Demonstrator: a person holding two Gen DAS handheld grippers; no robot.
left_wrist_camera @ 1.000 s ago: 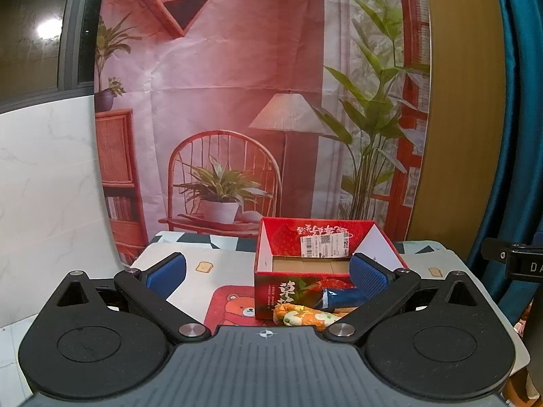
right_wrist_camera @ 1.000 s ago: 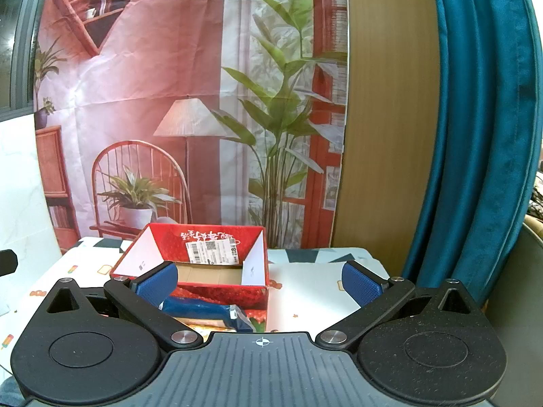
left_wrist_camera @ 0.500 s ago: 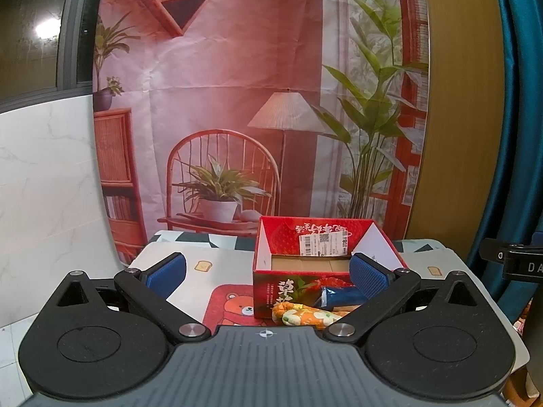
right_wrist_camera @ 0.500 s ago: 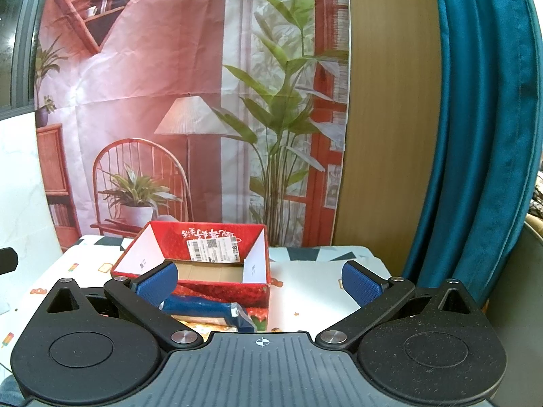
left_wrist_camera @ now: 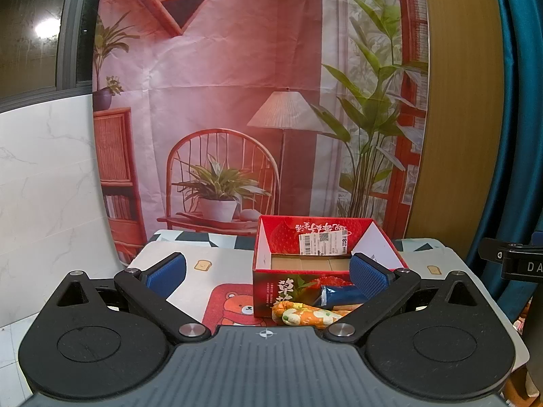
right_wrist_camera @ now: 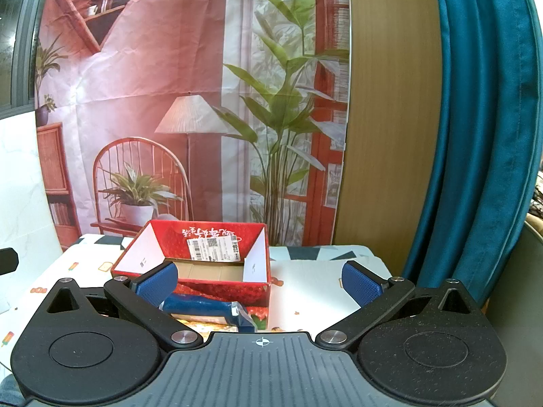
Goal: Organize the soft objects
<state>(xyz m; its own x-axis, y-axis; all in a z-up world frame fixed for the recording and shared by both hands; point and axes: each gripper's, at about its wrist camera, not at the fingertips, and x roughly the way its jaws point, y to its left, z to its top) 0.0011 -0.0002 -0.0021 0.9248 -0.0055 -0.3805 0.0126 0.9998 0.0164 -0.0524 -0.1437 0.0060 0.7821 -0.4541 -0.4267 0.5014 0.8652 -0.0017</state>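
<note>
I am holding both the left gripper [left_wrist_camera: 268, 273] and right gripper [right_wrist_camera: 259, 279] spread and empty, nothing packed: the box [left_wrist_camera: 305, 264] is sitting bare, the blue tube [right_wrist_camera: 203, 307] and floral roll [left_wrist_camera: 305, 317] lying just before it.

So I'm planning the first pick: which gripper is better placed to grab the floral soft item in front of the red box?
Probably left. The left gripper is open, with the floral soft item between its fingers; the right wrist view barely shows it.
</note>
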